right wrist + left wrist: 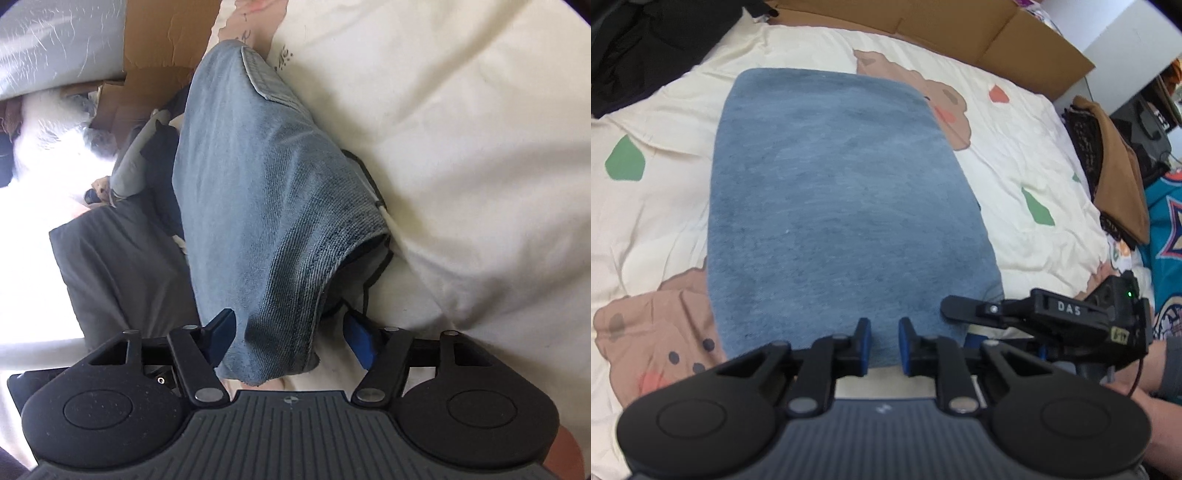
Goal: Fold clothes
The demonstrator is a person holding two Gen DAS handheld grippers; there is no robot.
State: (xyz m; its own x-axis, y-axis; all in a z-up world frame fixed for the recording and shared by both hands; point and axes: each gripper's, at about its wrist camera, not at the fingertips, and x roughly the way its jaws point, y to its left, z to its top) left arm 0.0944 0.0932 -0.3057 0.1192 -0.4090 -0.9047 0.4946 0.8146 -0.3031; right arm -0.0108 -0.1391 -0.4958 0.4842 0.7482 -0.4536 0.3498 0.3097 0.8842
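Note:
Folded blue jeans [831,206] lie flat on a cream quilt [1015,129] printed with brown and green shapes. At their near edge my left gripper [884,345] is shut, its blue pads narrowly pinching the denim. In the left wrist view my right gripper [960,314] comes in from the right at the jeans' near right corner. The right wrist view shows that corner of the jeans [258,184] hanging between the wide jaws of my right gripper [291,332]. Its left pad touches the denim and the right pad stands clear, so it is open.
Black clothes [646,48] are heaped at the far left and flattened cardboard [960,29] lies along the far side. A brown garment [1115,166] and a teal jersey [1167,221] lie at the right. A dark grey cloth [122,266] and a grey sleeve [129,166] lie beside the jeans.

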